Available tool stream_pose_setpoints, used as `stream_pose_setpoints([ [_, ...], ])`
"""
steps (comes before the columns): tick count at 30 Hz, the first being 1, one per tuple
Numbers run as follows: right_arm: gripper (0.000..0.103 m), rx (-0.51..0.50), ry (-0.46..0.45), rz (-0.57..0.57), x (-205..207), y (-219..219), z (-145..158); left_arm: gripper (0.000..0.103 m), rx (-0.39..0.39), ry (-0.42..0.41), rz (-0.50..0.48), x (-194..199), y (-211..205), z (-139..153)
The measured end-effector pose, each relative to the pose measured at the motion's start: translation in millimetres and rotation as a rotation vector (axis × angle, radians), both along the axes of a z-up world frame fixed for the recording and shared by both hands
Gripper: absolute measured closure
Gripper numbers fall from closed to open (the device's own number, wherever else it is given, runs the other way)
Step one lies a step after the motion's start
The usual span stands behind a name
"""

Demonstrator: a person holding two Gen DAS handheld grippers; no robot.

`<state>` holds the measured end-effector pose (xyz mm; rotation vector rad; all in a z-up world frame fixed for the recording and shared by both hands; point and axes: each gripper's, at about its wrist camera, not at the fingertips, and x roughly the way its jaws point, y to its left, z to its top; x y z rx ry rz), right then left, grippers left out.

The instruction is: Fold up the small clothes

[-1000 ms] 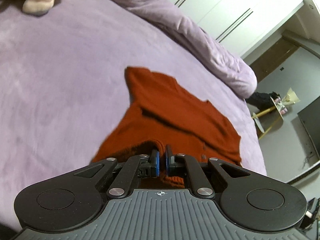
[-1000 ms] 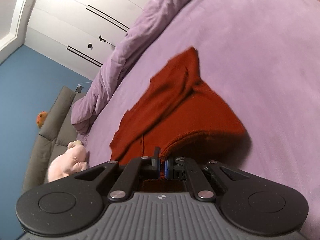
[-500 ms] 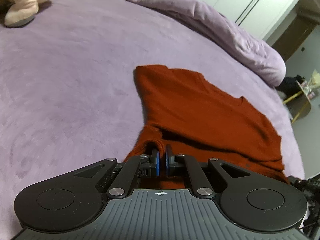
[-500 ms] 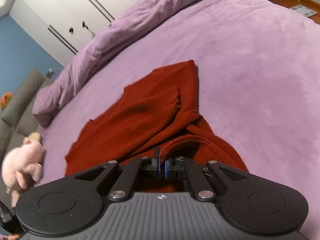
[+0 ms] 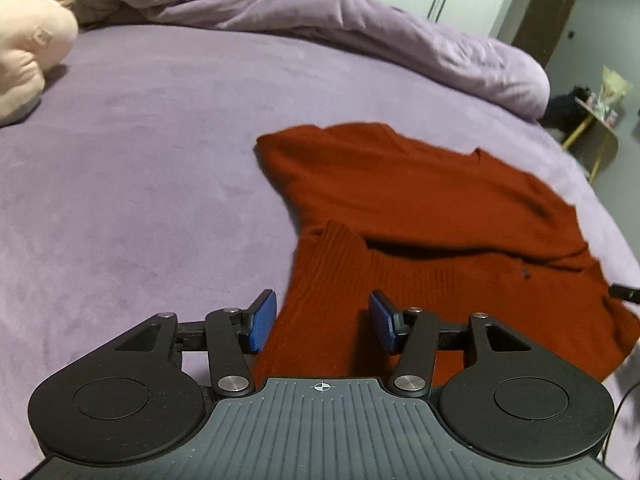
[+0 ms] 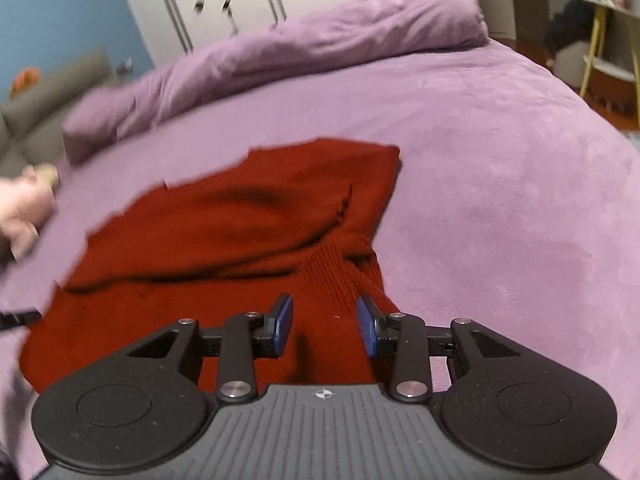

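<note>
Both hand-held grippers, left (image 5: 322, 322) and right (image 6: 324, 326), spread-fingered over red sweater (image 5: 420, 216).

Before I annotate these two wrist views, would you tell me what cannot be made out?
- Near hem of the rust-red knitted sweater: hidden behind each gripper's black body, both views.
- Pale pink plush toy: cut off by the left edge in the left wrist view; blurred in the right.
- Items on the yellow-legged side table: too small, both views.

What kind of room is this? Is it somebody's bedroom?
Most likely a bedroom. A big bed with a purple cover fills the view, a bunched-up quilt lies along its far side, and white wardrobe doors stand behind. A red sweater lies on the bed.
</note>
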<state>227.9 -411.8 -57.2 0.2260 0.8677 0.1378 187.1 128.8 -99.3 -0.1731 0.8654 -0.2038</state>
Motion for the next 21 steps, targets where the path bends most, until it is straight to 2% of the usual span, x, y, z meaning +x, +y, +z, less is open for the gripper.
stream_pose_setpoints([
  [4, 0.069, -0.055, 0.006, 0.038, 11, 9, -6, 0.051, 0.024, 0.008, -0.028, 7, -8, -4],
  [7, 0.069, -0.071, 0.014, 0.069, 15, 11, -9, 0.066, 0.071, -0.015, -0.039, 7, -14, -4],
  [9, 0.069, -0.063, 0.016, 0.094, 15, 11, -11, 0.081, 0.106, -0.039, -0.044, 4, -18, -3],
  [11, 0.073, -0.070, 0.005, 0.114, 12, 13, -12, 0.084, 0.132, -0.054, -0.055, 1, -21, -2],
  [12, 0.083, -0.073, -0.002, 0.123, 11, 14, -12, 0.087, 0.139, -0.061, -0.067, 0, -23, -2],
  [14, 0.090, -0.059, -0.013, 0.134, 8, 14, -12, 0.089, 0.148, -0.071, -0.083, -1, -26, -2],
  [16, 0.092, -0.042, -0.021, 0.135, 6, 14, -11, 0.089, 0.139, -0.059, -0.090, 3, -26, -4],
  [19, 0.090, -0.038, -0.005, 0.129, 9, 12, -13, 0.075, 0.095, -0.031, -0.088, 8, -23, -7],
  [21, 0.087, -0.035, 0.008, 0.125, 12, 11, -15, 0.057, 0.077, -0.027, -0.107, 9, -25, -7],
])
